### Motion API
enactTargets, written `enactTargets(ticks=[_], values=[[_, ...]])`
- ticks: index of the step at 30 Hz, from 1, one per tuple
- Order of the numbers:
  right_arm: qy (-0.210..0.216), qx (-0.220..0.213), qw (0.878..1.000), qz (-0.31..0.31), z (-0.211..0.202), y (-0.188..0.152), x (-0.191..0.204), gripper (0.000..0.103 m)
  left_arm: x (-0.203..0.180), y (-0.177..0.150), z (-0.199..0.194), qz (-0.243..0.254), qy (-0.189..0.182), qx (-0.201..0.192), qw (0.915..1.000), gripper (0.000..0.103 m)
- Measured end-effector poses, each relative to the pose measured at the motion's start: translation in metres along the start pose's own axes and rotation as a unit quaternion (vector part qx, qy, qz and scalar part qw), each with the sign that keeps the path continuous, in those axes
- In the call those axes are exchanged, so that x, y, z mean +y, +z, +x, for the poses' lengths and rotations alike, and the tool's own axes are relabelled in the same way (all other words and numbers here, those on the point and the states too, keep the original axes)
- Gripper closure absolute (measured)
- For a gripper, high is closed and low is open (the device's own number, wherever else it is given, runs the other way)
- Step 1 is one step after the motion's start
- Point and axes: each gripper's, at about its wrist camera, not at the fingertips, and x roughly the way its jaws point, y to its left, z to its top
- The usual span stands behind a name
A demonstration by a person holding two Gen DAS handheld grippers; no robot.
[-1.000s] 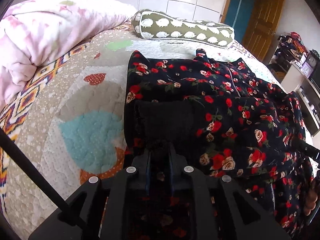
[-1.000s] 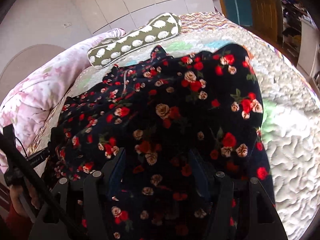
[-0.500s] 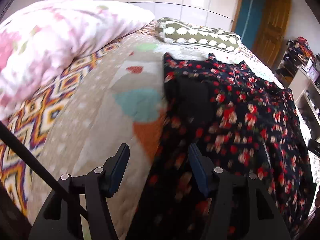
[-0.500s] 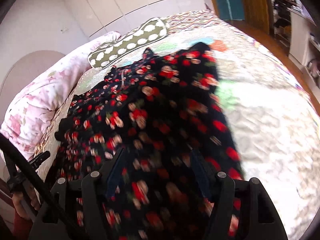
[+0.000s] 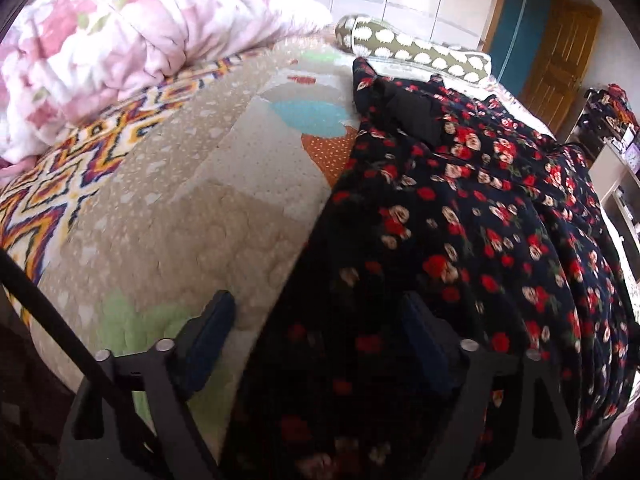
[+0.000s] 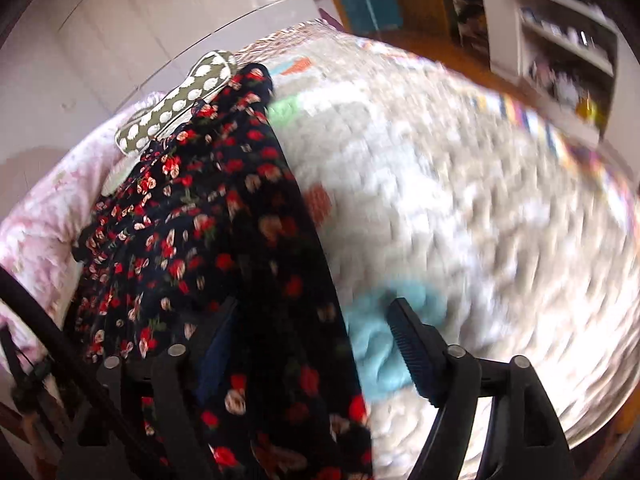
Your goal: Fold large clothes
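A black dress with red and cream roses (image 5: 472,208) lies lengthwise on the quilted bed, its sides folded in; it also shows in the right wrist view (image 6: 224,216). My left gripper (image 5: 316,332) is open and empty above the dress's left edge near the foot of the bed. My right gripper (image 6: 316,340) is open and empty above the dress's right edge; the view is motion-blurred. The dress hem hangs down under both grippers.
A patchwork quilt (image 5: 192,184) covers the bed. A pink floral duvet (image 5: 120,40) is bunched at the far left. A green spotted bolster (image 5: 412,46) lies at the head. Shelves (image 6: 560,48) and a wooden door (image 5: 560,48) stand to the right.
My left gripper was shut on the dress and has opened and pulled back left. My right gripper has swung right, off the dress's middle to its right edge.
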Motion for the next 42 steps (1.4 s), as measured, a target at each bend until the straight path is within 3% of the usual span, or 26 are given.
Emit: enactTargets(ticks=[5,13,15,17,19,24,29,32,35,36,38,42], values=[[0.001,-0.032,0.999,0.010,-0.007,-0.015,0.000,0.022,-0.013,-0.014,-0.003,0.029,0.027,-0.013,0.9991,0.007],[0.015,-0.035,0.999,0.021,-0.007,-0.017,0.000,0.020,-0.011,-0.011,-0.005,0.035,0.014,0.016,0.9992,0.005],[0.027,-0.035,0.999,0.032,-0.009,-0.019,-0.004,0.020,-0.007,-0.010,-0.013,0.023,-0.008,0.032,0.9992,0.006],[0.031,-0.029,0.998,0.036,-0.011,-0.019,-0.005,0.020,0.002,-0.011,-0.027,0.003,-0.051,0.033,0.9981,0.024],[0.027,-0.021,0.999,0.036,-0.015,-0.019,-0.003,0.020,0.012,-0.013,-0.042,-0.007,-0.066,0.025,0.9975,0.040],[0.045,-0.007,0.997,0.056,-0.025,-0.019,-0.013,0.020,0.046,-0.012,-0.054,-0.051,-0.090,0.024,0.9944,0.042],[0.073,0.002,0.995,0.068,-0.023,-0.021,-0.022,0.019,0.079,-0.004,-0.023,-0.134,-0.169,0.059,0.9747,0.040],[0.087,0.006,0.994,0.067,-0.022,-0.021,-0.024,0.018,0.081,0.001,-0.016,-0.142,-0.209,0.058,0.9658,0.031],[0.112,0.012,0.991,0.071,-0.021,-0.020,-0.026,0.018,0.077,0.002,-0.014,-0.137,-0.239,0.070,0.9587,0.032],[0.128,0.015,0.989,0.077,-0.020,-0.021,-0.028,0.018,0.076,0.000,-0.013,-0.141,-0.269,0.079,0.9495,0.032],[0.155,0.020,0.984,0.089,-0.019,-0.023,-0.032,0.018,0.072,-0.006,-0.012,-0.146,-0.303,0.094,0.9370,0.043],[0.208,0.036,0.971,0.112,-0.015,-0.029,-0.038,0.018,0.063,-0.022,-0.020,-0.135,-0.302,0.096,0.9387,0.049]])
